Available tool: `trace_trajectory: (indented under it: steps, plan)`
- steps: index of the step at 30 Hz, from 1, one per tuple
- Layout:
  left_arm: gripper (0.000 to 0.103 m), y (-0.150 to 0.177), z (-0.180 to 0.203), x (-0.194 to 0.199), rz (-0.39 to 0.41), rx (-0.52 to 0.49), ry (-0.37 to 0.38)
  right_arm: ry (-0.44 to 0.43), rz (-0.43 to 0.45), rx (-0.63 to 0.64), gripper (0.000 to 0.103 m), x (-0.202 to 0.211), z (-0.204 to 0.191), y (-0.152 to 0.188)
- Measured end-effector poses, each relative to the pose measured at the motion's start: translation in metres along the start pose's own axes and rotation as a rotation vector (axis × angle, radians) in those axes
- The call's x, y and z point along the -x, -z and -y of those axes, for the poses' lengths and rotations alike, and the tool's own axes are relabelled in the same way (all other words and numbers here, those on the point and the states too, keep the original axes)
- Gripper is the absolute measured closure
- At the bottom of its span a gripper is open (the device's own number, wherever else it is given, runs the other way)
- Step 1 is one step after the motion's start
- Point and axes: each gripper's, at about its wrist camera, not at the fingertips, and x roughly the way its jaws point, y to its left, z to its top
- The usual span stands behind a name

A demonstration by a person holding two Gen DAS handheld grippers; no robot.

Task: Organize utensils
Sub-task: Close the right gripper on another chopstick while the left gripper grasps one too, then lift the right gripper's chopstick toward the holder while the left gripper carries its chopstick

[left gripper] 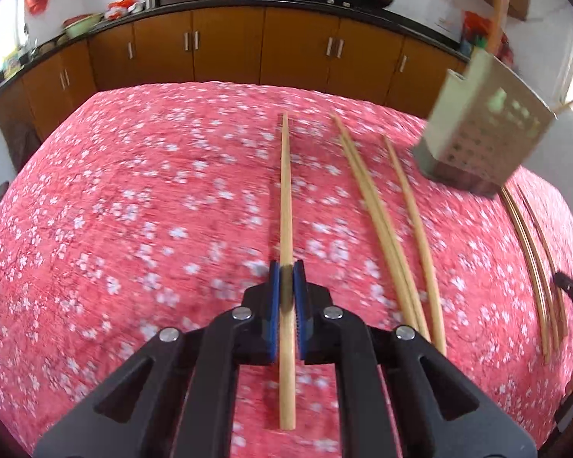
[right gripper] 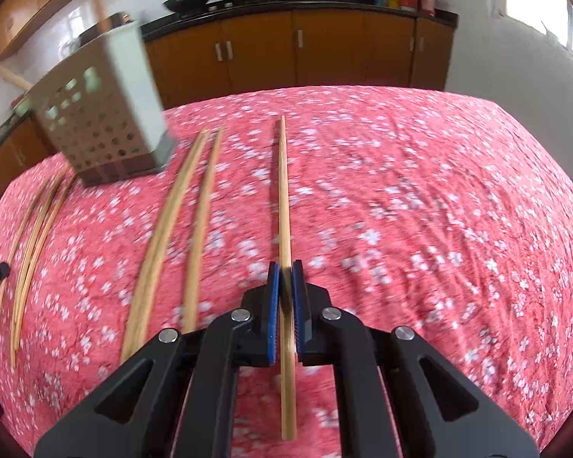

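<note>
Your left gripper (left gripper: pixel 286 273) is closed on one chopstick (left gripper: pixel 285 191), a straight, smooth stick of pale wood, and your right gripper (right gripper: pixel 285 273) is closed on another chopstick (right gripper: pixel 283 191) of the same kind. Each lies between blue ribbed pads. On the pink cloth (left gripper: pixel 133 210) with small white flowers, three more loose chopsticks (left gripper: pixel 378 210) lie side by side, and a further bundle (left gripper: pixel 531 244) lies beyond the holder, too blurred to count. The holder (left gripper: pixel 485 129) is one square metal box with round holes, standing on the cloth.
</note>
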Motion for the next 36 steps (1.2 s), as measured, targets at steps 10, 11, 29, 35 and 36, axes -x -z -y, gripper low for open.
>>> trace_trajectory:
  steps: [10, 11, 29, 35, 36]
  plan:
    - [0.091, 0.000, -0.006, 0.000, 0.005, 0.015, 0.021, 0.000, 0.002, -0.001, 0.095, -0.004, 0.001, 0.000]
    - [0.091, 0.001, -0.005, 0.001, 0.005, 0.015, 0.023, 0.000, 0.003, -0.001, 0.095, -0.003, 0.001, 0.001]
    - [0.090, 0.001, -0.011, 0.002, 0.008, 0.051, 0.053, 0.014, 0.007, 0.009, 0.095, -0.001, -0.006, 0.006]
    - [0.090, 0.001, -0.009, 0.002, 0.008, 0.043, 0.045, 0.007, 0.008, -0.003, 0.095, 0.000, -0.007, 0.009]
    - [0.090, 0.001, -0.007, 0.002, 0.006, 0.026, 0.035, 0.002, 0.007, -0.009, 0.094, 0.001, -0.006, 0.009]
